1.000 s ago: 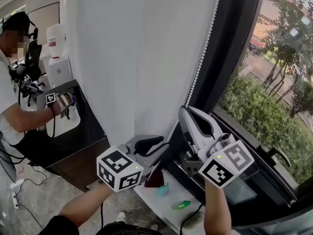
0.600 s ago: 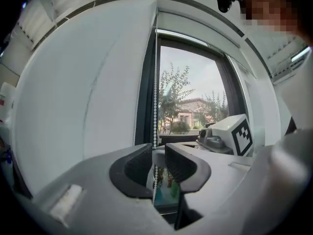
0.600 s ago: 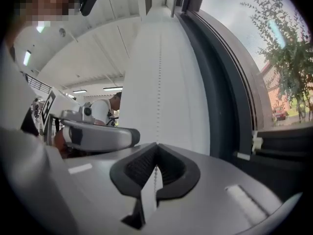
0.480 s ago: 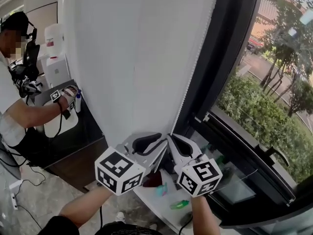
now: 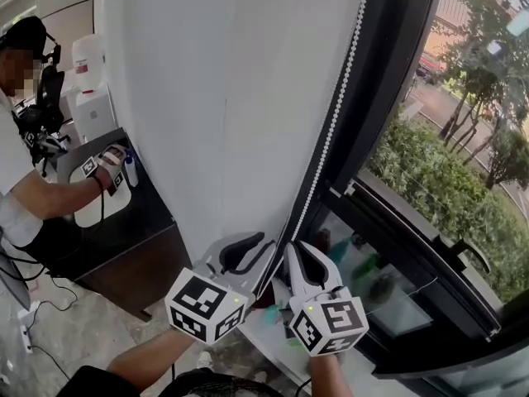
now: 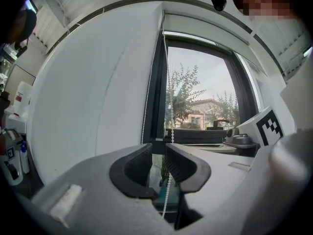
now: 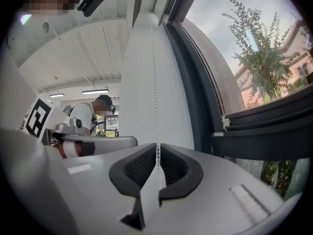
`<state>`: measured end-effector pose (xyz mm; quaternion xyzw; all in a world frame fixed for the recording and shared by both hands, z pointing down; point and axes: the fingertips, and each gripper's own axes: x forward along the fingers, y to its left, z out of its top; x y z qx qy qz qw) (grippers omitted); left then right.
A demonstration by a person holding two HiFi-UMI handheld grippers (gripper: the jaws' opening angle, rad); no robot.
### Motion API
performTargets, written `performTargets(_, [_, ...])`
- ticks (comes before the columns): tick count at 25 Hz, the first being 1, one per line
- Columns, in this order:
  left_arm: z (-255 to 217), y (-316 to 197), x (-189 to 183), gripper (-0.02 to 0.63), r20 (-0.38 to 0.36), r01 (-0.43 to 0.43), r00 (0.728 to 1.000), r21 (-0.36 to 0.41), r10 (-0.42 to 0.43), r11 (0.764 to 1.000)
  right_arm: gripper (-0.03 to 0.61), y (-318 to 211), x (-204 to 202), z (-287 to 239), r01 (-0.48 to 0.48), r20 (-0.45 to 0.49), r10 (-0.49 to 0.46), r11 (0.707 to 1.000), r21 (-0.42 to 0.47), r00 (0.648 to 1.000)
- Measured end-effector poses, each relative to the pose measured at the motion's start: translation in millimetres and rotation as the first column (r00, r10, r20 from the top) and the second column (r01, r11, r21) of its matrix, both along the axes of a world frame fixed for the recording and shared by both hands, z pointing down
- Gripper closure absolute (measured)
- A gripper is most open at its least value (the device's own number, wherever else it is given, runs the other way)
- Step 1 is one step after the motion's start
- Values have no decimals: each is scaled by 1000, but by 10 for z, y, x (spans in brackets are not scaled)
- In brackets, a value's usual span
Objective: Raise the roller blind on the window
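Roller blind (image 5: 231, 98), white fabric, with its white bead chain (image 7: 156, 111) running straight down between the jaws of the right hand-held gripper (image 7: 157, 153). Jaws almost together, ribbed black pads pressing on the beads, just now easing apart a little. Just beside it, on its left in the head view, left hand-held gripper (image 6: 159, 151) unclenched. Jaws apart, lately narrowing somewhat, a strand of the same chain hanging loose in the gap, nearer the right pad, pressed by neither. Both pointing level at the window, marker cubes towards the head camera, a bare forearm behind each. Immediately ahead, blind hanging lowered, covering the pane left of the black window frame upright (image 5: 388, 98), chain following its right edge. Right of that upright, uncovered glass, green shrubs (image 5: 438, 197) and trees outside, black window handle (image 5: 467, 259) on the lower frame. Far left, well apart, a person in a white shirt (image 5: 12, 180) reaching over a black desk (image 5: 153, 213).
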<state>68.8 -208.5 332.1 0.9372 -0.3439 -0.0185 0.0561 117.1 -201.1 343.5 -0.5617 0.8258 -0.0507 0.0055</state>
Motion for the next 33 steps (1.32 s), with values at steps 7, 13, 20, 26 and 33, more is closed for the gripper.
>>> performTargets(7, [239,109,11,614,22,27,999,-31,-26,999,574,153,-32,120,-27,-32,26,999,-28,999])
performTargets(13, [294,132,-7,614,57,58,997,-28,-56,998,574,212,-144,177,-7,-44,4,998,-61,999])
performTargets(20, [310,140,-25,614,69,64,996,-32,-61,997,574,210,-155,176,-12,-40,10,998,-58,999])
performTargets(26, [303,140,-32,614,68,61,996,-36,-59,997,574,212,-166,192,-14,-40,12,998,-63,999])
performTargets(33, [325,170,4,614,69,48,997,-45,-45,998,574,228,-153,211,-18,-37,15,998,-67,999])
